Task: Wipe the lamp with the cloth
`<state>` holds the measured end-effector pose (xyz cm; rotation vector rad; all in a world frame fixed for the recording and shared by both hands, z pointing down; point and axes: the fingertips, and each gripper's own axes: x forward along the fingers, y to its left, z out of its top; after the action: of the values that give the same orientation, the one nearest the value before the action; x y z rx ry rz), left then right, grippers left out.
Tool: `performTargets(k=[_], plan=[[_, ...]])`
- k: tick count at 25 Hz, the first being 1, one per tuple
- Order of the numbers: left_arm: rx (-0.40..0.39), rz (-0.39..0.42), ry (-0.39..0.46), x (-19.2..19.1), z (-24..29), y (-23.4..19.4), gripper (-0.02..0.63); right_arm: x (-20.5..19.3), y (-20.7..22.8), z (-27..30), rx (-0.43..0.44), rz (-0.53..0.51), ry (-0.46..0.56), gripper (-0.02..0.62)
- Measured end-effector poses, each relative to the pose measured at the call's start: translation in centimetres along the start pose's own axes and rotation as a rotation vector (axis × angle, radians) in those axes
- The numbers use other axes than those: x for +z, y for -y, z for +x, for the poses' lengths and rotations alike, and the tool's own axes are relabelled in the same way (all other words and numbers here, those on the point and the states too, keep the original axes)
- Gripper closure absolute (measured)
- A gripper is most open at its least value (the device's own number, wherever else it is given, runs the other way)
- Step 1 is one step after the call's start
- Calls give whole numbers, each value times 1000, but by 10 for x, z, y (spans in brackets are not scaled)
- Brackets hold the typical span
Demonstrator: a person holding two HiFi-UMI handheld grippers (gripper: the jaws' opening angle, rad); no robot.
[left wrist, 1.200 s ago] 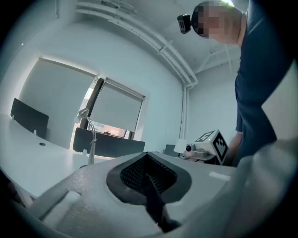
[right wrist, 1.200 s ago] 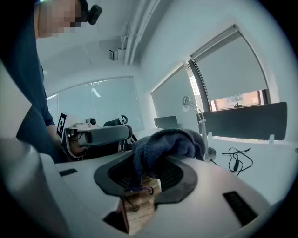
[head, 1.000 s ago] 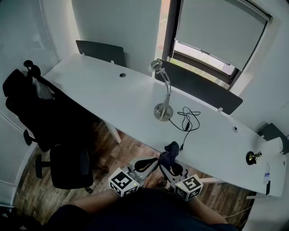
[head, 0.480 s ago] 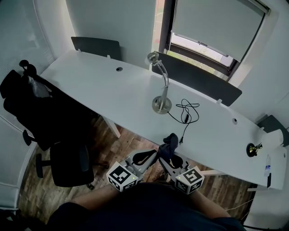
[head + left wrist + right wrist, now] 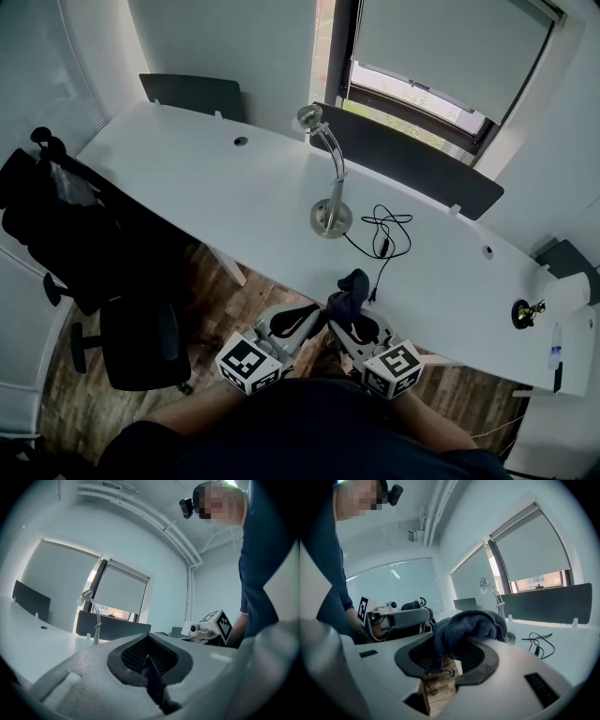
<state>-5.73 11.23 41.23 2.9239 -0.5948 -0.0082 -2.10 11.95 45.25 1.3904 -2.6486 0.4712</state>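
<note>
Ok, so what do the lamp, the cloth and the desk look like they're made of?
The lamp: probably metal, brushed silvery finish, with highlights on its round base and curved neck. The cloth: soft dark blue-grey fabric, perhaps terry or microfibre; fuzzy surface, limp folds. The desk: smooth matte white top, likely laminate; core not visible.

Occlusion notes: head view and right claw view
Small object (image 5: 527, 315) at the far right of the desk (image 5: 216, 187): too small to ID. Cloth (image 5: 473, 623) lower end is buried between the right claw (image 5: 447, 663) jaws — pad contact not visible. Person's torso (image 5: 309, 441) is cut off by the bottom edge.
</note>
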Motion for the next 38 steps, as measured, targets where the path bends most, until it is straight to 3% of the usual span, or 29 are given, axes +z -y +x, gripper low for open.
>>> performTargets(k=[20, 30, 38], plan=[[145, -45, -41, -1, 141, -112, 600, 35, 172, 84, 98, -3, -51, 459], [236, -74, -78, -11, 166, -143, 600, 40, 227, 137, 158, -5, -97, 459], [206, -109, -73, -13, 170, -167, 600, 41, 251, 181, 109, -40, -169, 459]])
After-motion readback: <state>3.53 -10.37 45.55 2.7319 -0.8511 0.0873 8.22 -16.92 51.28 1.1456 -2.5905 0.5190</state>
